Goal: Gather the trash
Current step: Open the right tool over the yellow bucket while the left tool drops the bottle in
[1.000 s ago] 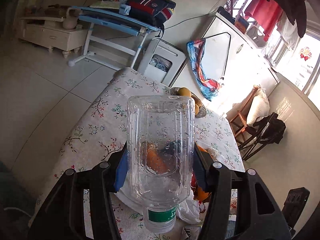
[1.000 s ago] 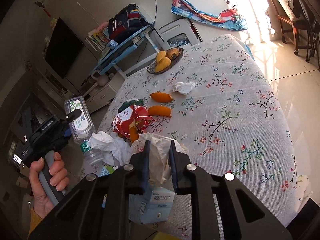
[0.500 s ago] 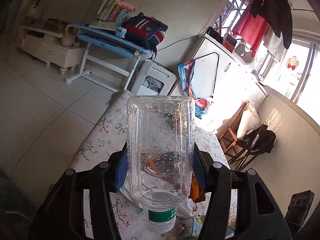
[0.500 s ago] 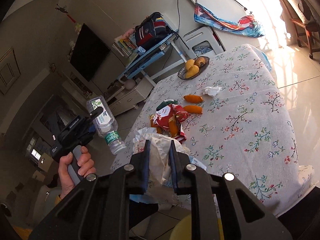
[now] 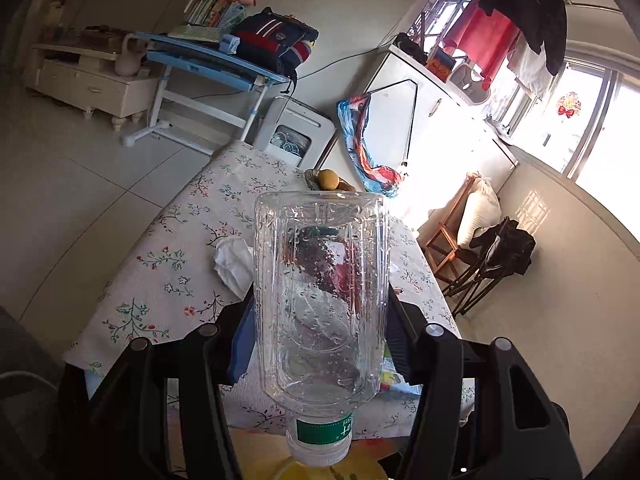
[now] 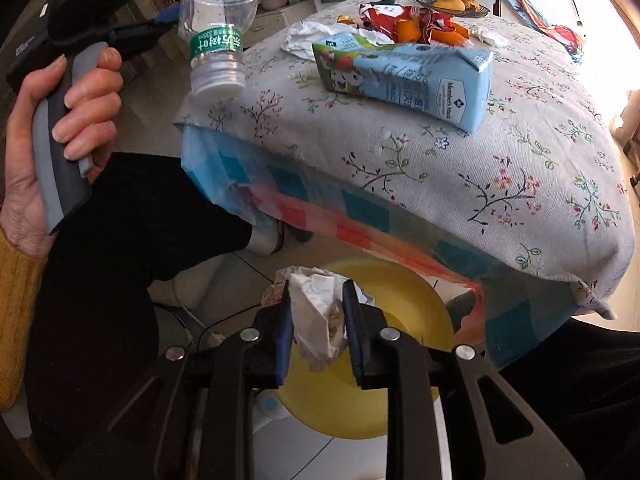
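My left gripper (image 5: 320,320) is shut on an empty clear plastic bottle (image 5: 320,288), held cap down beside the table's near edge; the bottle also shows in the right wrist view (image 6: 216,20). My right gripper (image 6: 316,312) is shut on a crumpled white tissue (image 6: 316,300) and holds it over a yellow bin (image 6: 400,308) on the floor below the table edge. A sliver of the yellow bin (image 5: 304,472) shows under the bottle cap. On the floral table lie a blue milk carton (image 6: 404,76), a red snack wrapper (image 6: 400,16), orange peels (image 6: 448,34) and white tissues (image 6: 304,38).
The floral tablecloth (image 6: 500,152) overhangs a checked plastic cover (image 6: 360,208). A fruit bowl (image 6: 452,2) stands at the table's far end. My dark-clothed legs (image 6: 140,220) are beside the bin. A blue desk (image 5: 216,64) and a folding chair (image 5: 492,256) stand beyond the table.
Both grippers pulled back from the table and dropped. The right one, with the tissue, now hangs over the yellow bin. The left one carried the bottle to the table's near edge.
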Motion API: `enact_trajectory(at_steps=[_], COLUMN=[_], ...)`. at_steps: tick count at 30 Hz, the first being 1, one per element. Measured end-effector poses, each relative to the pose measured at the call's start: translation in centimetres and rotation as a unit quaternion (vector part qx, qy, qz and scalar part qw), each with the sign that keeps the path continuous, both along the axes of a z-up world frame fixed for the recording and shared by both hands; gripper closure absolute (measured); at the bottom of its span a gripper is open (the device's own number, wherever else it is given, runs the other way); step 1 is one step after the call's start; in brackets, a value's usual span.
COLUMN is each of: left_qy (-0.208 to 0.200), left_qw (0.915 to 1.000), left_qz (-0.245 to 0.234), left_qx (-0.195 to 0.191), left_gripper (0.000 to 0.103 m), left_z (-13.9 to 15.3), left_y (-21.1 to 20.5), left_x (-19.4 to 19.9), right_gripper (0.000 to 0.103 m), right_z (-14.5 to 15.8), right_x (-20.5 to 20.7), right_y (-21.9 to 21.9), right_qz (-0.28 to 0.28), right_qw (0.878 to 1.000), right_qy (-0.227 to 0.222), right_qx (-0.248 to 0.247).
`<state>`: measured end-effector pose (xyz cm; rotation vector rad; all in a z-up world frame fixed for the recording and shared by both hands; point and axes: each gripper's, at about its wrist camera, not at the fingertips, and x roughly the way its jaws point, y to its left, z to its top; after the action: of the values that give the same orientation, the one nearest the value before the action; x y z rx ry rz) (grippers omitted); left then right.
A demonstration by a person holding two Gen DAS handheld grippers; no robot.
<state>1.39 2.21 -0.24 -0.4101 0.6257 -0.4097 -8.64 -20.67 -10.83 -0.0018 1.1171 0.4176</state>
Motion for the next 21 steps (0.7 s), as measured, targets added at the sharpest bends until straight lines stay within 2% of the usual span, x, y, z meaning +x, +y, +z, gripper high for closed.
enact_trajectory(at_steps=[1, 3, 5, 7, 9, 11, 15, 21], left_qy=[0.003, 0.009, 0.015, 0.024, 0.037, 0.053, 0.085, 0.129], left_qw=[1.0, 0.9999, 0.9998, 0.9995, 0.9988, 0.9973, 0.9916, 0.9792], left_qz=[-0.002, -0.006, -0.012, -0.019, -0.028, -0.039, -0.07, -0.112], left_qx=[-0.001, -0.001, 0.002, 0.008, 0.017, 0.032, 0.068, 0.11], left_gripper=[0.05, 0.05, 0.05, 0.05, 0.05, 0.05, 0.05, 0.05], left_z=[-0.2, -0.7, -1.2, -1.6, -2.4, -3.3, -5.4, -8.1], left_y=[0.0, -0.2, -0.5, -1.3, -2.1, -3.1, -5.7, -9.0], left_x=[-0.4, -1.4, -2.2, -2.7, -3.5, -4.4, -6.3, -9.0], right_gripper=[0.057, 0.055, 0.047, 0.045, 0.039, 0.031, 0.026, 0.014], right_z=[-0.3, -0.2, 0.4, 1.4, 2.5, 3.6, 5.2, 7.9], right_x=[0.0, 0.0, 0.0, 0.0, 0.2, 0.1, -0.4, -1.1], right_y=[0.1, -0.3, -1.0, -1.8, -2.9, -4.1, -6.0, -6.8], right_qz=[0.001, -0.007, -0.026, -0.053, -0.087, -0.125, -0.194, -0.26], right_qw=[1.0, 1.0, 0.999, 0.997, 0.993, 0.986, 0.967, 0.931], right_qy=[0.002, -0.007, -0.024, -0.052, -0.083, -0.113, -0.158, -0.237], right_qx=[-0.008, -0.013, -0.009, -0.009, -0.013, -0.018, -0.041, -0.097])
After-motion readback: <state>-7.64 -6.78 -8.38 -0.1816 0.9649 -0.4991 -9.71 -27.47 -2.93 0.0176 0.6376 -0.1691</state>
